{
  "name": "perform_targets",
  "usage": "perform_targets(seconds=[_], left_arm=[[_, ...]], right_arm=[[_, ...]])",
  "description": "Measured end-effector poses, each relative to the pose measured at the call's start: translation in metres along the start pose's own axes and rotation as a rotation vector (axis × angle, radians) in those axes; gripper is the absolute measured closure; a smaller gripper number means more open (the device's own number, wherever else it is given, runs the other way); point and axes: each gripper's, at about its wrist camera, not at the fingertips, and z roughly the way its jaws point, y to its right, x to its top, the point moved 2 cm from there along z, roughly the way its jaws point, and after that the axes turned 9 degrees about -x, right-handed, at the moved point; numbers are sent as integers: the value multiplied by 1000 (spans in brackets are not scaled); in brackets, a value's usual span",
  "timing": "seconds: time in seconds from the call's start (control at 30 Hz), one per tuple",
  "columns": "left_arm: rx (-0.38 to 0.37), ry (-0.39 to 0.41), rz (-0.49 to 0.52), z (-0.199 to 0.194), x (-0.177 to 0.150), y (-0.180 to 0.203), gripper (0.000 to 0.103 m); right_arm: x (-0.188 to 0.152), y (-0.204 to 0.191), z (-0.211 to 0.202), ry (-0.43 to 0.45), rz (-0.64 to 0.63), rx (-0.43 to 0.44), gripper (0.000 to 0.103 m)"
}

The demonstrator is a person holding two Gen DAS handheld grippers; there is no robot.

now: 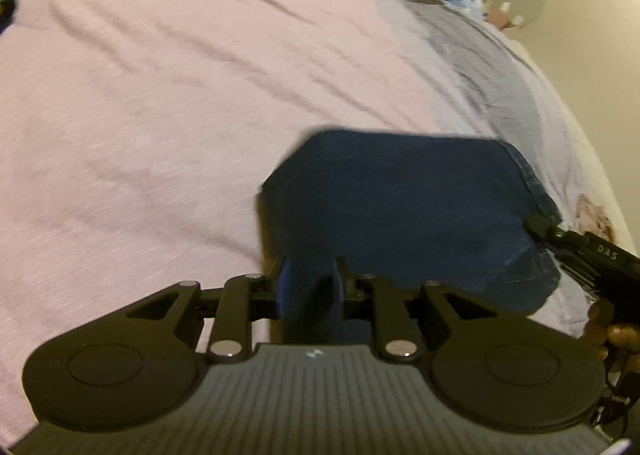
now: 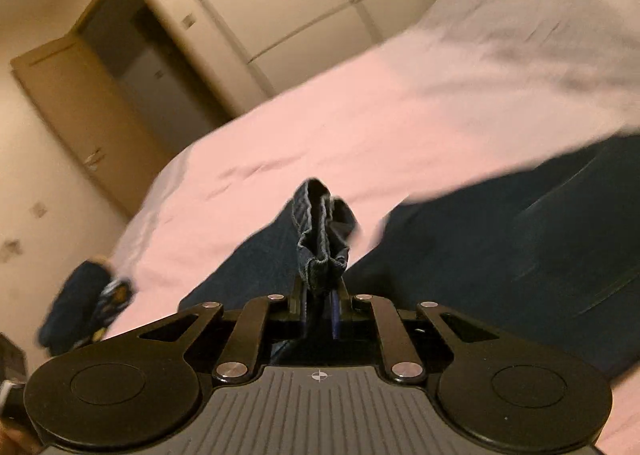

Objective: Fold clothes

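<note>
left gripper (image 1: 310,287): seen from its own camera, tilted downward, both black linkage arms drawn inward, the jaws narrowed and pinching dark blue cloth (image 1: 400,207) that fills the gap between them. right gripper (image 2: 320,295): seen from its own camera, rolled so the scene sits slanted, the jaws nearly together and clamped on a bunched hem of the same cloth, which stands up beyond the fingertips. in the left wrist view the right gripper enters from the right edge, its tip at the cloth's hem, with the fingers of the person's right hand (image 1: 612,331) curled beneath it.
</note>
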Motion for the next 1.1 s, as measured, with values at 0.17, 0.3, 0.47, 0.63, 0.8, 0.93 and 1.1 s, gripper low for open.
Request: perform_targets(seconds=[0.17, 0.3, 0.47, 0.63, 0.8, 0.93, 1.1], left_arm=[[-72, -23, 38, 37, 1, 32, 86], [-72, -53, 69, 65, -4, 49, 84], [-21, -77, 90, 69, -4, 54, 84], [8, -92, 78, 65, -1, 53, 84], [9, -88, 91, 64, 3, 67, 84], [-45, -70, 121, 62, 12, 88, 84], [-82, -108, 166, 92, 12, 114, 84]], right_arm=[[23, 78, -32, 37, 30, -218, 95], [1, 140, -2, -114, 292, -292, 94], [-28, 175, 6, -135, 596, -217, 79], [-29, 181, 4, -119, 688, -169, 78], [2, 160, -12, -53, 454, -175, 94], [36, 162, -45, 77, 345, -179, 96], [66, 210, -74, 163, 368, -275, 96]])
